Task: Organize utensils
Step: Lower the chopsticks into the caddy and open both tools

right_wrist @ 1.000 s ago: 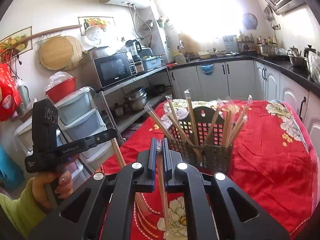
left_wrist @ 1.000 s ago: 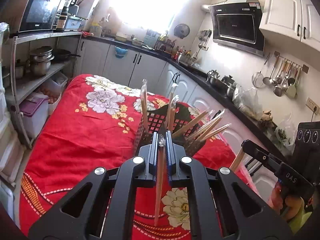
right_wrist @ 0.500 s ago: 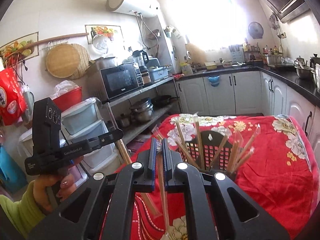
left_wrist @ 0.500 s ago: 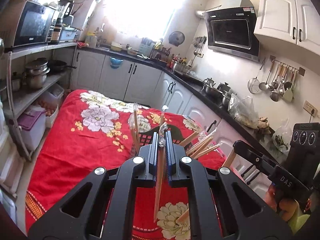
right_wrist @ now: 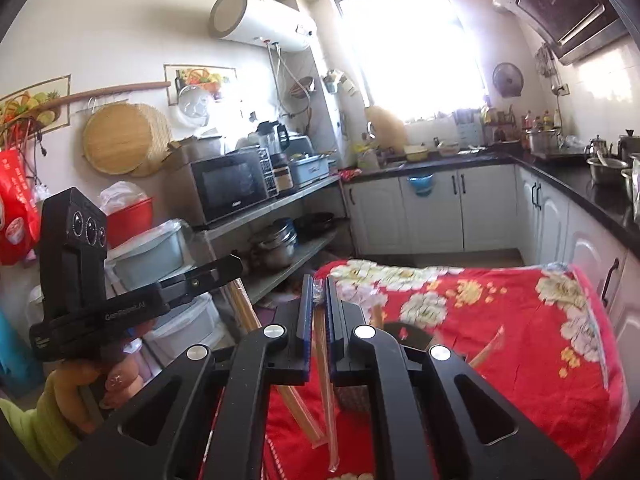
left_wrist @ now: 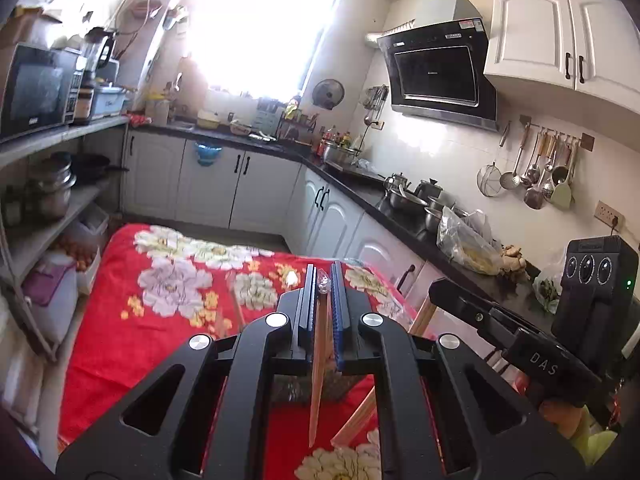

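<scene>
Between the blue-padded fingers of the left gripper (left_wrist: 322, 280) a wrapped pair of chopsticks (left_wrist: 318, 364) is clamped, hanging point-down over the red floral tablecloth (left_wrist: 132, 332). At the right gripper (right_wrist: 319, 280) the jaws likewise pinch a second wrapped pair (right_wrist: 326, 380), its tip dangling above the same cloth. Mostly hidden behind each gripper sits the dark mesh utensil basket (right_wrist: 414, 338), with more chopsticks leaning out of it

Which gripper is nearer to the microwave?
Left. The left gripper, shut on a chopstick, is at the table side toward the microwave; the right gripper, shut on another chopstick, is farther away, toward the counter.
</scene>
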